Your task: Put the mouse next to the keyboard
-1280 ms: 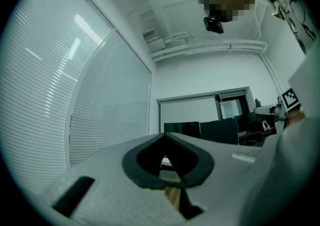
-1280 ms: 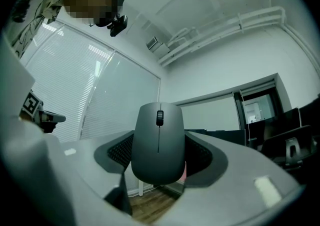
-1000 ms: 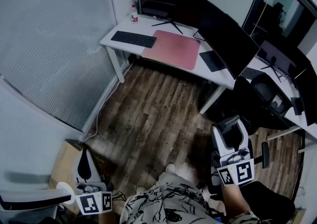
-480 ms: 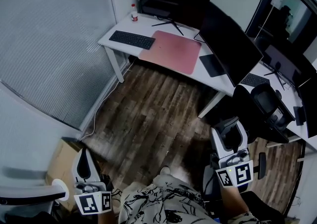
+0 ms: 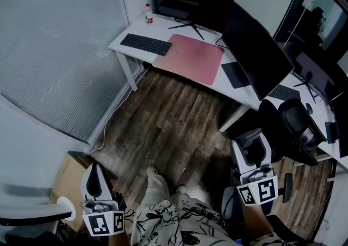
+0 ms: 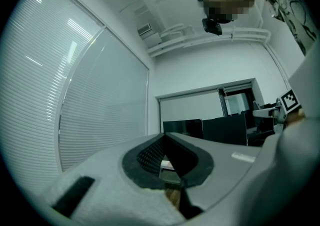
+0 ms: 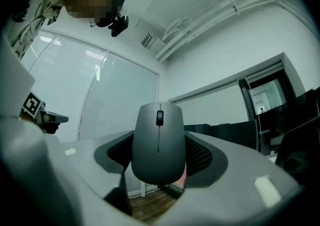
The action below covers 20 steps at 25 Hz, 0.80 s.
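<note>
Right gripper [image 5: 252, 140] was clamped on the mouse [image 5: 254, 153], one jaw on each flank. In the right gripper view the mouse [image 7: 159, 142] sat squarely between the pads, grey, with its scroll wheel facing the camera. It was carried low over the wooden floor [image 5: 168, 125], well apart from the white desk [image 5: 124, 48], at the right side of the head view.

Left gripper [image 5: 96, 177] was at the lower left of the head view, jaws drawn together with nothing held (the left gripper view showed only a thin slit of sight between the pads). A cardboard box [image 5: 69, 177] lay just beside it.

On the desk:
- keyboard [image 5: 145, 44], black, along the front edge near the left front corner
- pink mat [image 5: 190, 57] just beside the keyboard's right end; touching or not, could not tell
- small bottle [image 5: 148, 14] at the back left corner
- dark monitor [image 5: 190, 0] along the back edge, its stand behind the mat
- second, larger monitor [image 5: 258, 49] toward the right end of the desk

Person's patterned clothing [image 5: 179, 220] filled the bottom centre of the head view, one foot [image 5: 155, 177] forward on the floor.
</note>
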Tool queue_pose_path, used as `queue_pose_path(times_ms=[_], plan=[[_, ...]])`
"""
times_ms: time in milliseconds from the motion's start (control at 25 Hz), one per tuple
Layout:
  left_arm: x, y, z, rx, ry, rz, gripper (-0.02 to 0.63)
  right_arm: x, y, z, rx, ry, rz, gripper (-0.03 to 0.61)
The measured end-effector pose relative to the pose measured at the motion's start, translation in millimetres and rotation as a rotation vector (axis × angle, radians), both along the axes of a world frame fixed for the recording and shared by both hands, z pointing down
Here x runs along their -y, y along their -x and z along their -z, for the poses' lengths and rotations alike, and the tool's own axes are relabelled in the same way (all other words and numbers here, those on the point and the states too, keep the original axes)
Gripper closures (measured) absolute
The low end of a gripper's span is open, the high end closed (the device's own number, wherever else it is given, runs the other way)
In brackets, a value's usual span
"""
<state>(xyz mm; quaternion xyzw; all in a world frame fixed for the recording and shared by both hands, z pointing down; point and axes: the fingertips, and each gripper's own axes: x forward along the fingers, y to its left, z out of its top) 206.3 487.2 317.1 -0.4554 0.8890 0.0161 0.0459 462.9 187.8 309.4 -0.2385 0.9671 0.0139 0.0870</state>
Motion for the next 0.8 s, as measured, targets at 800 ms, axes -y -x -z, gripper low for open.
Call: queue_pose_path(times_ms=[800], plan=[[61.2,119.8,9.0,0.0,-0.05,-0.042,0.609,50.3,112.8,13.7,-0.001,-0.031,-0.028,0.276]])
